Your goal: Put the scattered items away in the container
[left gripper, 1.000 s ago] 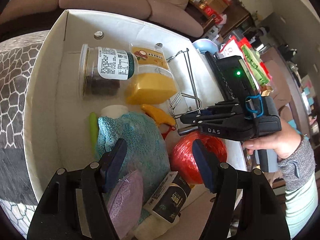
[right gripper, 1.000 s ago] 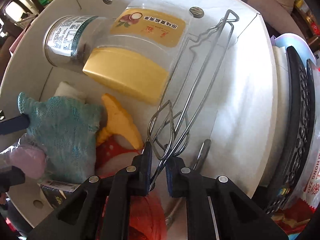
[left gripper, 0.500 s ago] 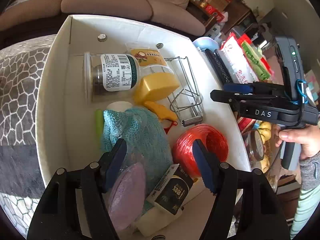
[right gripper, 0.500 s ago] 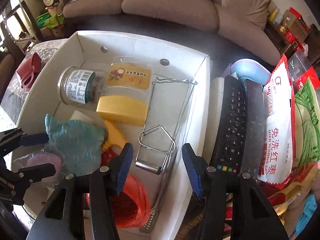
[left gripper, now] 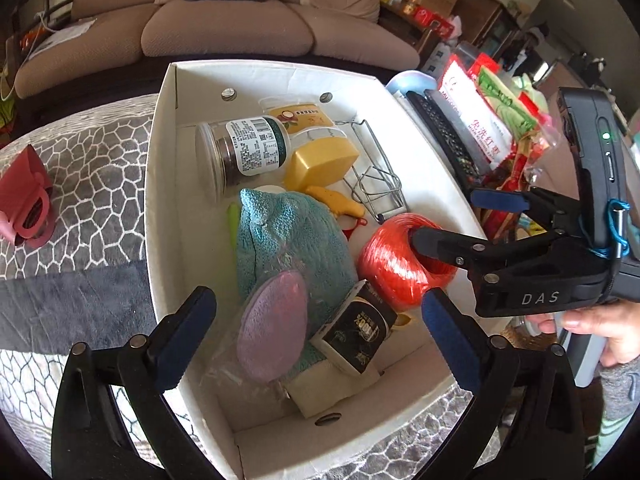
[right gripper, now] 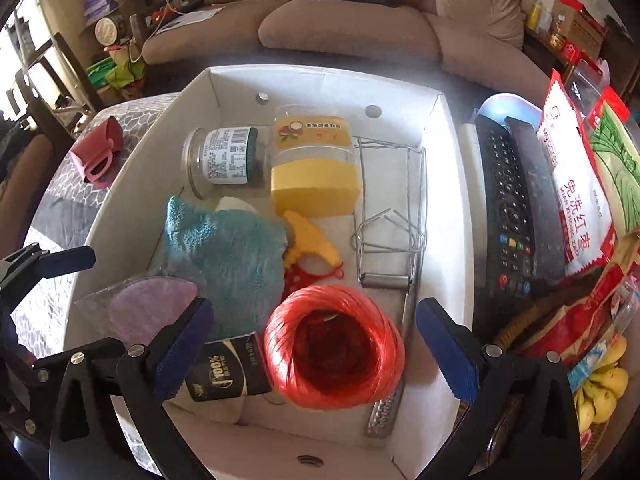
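Both grippers spread wide above the filled white box

The left gripper (left gripper: 318,322) and right gripper (right gripper: 314,338) have just been opening, nothing between their pads. Nearest in the white box (right gripper: 448,216) lie an orange twine ball (right gripper: 334,346) and a black-labelled pack (right gripper: 228,364) — then a teal cloth (right gripper: 236,252), a wire rack (right gripper: 390,216), a yellow sponge (right gripper: 314,188) and a glass jar (right gripper: 224,156) at the far wall.

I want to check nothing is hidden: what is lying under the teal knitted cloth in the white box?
A green stick and a white round thing poke out from under the teal cloth. The rest below it is covered.
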`<state>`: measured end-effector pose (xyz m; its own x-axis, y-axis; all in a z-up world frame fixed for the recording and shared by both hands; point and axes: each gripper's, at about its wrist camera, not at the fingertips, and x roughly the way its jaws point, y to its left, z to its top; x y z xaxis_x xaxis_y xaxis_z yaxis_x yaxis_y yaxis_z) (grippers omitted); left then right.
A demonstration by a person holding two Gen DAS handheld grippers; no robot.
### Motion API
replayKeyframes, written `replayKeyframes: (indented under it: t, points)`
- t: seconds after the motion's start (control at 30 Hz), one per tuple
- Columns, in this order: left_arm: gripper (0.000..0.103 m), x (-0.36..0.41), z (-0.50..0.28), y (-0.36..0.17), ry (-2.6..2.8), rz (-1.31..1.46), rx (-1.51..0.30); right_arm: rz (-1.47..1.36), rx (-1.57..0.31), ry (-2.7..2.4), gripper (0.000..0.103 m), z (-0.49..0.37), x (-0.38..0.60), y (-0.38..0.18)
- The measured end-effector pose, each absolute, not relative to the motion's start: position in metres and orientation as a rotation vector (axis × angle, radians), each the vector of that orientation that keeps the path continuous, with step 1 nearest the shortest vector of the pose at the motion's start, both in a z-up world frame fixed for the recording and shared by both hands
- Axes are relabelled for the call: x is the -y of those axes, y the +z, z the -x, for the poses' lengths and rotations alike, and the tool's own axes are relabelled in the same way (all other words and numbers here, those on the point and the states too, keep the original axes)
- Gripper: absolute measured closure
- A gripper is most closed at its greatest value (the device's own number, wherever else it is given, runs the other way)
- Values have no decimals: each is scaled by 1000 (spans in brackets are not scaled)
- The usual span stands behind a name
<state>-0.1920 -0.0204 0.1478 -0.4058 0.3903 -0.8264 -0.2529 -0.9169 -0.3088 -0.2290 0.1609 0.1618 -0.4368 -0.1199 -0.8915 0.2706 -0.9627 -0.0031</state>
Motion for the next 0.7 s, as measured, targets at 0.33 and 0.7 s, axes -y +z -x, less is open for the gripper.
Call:
replayKeyframes:
  t: [0.33,0.7]
  points:
    - [0,28,136,197,2418,1374,162,-1413,-253,-2549,0,164,-145,202]
    - [0,109,57,218,2537,1330,205,-1282,-244,-2513,0,81,-88,225]
